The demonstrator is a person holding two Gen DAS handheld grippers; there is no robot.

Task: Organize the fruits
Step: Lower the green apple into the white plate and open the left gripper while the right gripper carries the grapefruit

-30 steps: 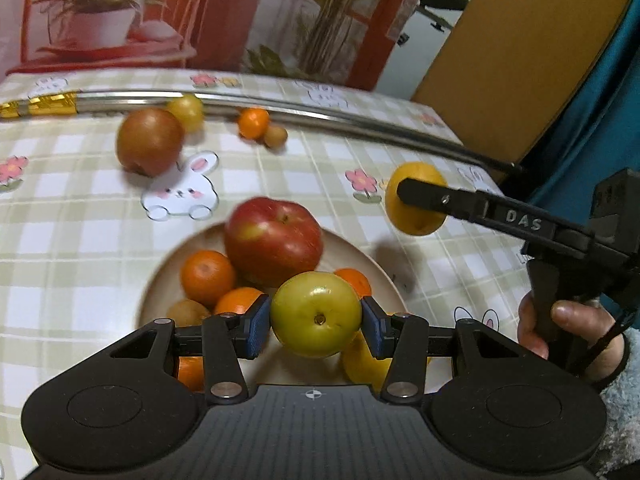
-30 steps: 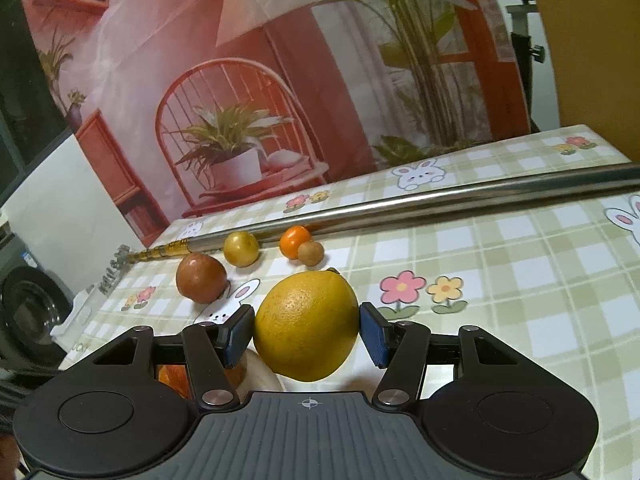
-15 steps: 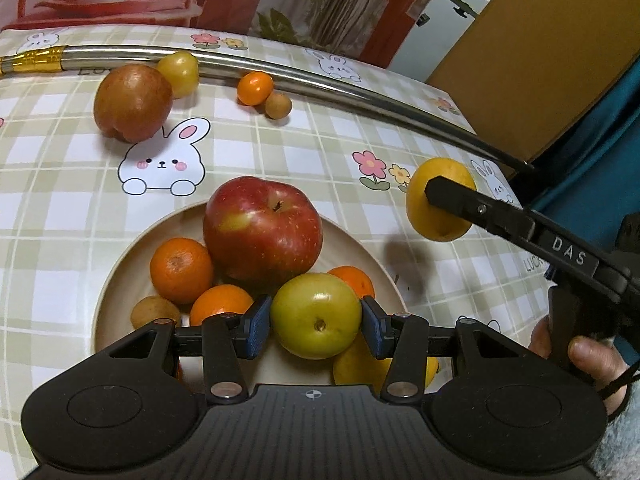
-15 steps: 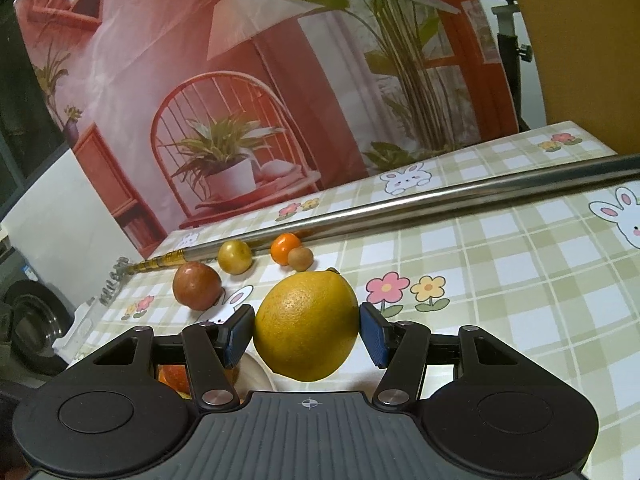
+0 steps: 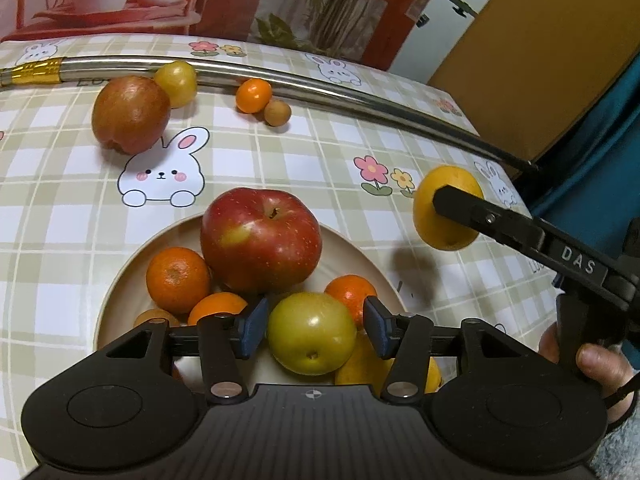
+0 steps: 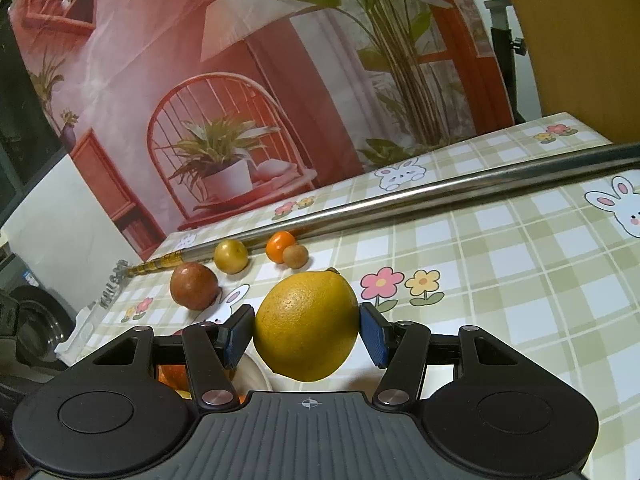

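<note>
The left gripper (image 5: 313, 330) hangs directly over the beige round plate (image 5: 120, 280), jaws opening around a yellow-green round fruit (image 5: 311, 334) that sits among fruit at the plate's near edge. The right gripper (image 6: 306, 330) clamps a yellow lemon-like citrus (image 6: 306, 326) just beyond the plate's right rim.

Left gripper (image 5: 312, 330) has dipped toward the plate (image 5: 116, 292), and now its jaws are opening, pads drawing away from the green fruit (image 5: 311, 333) between them.
</note>
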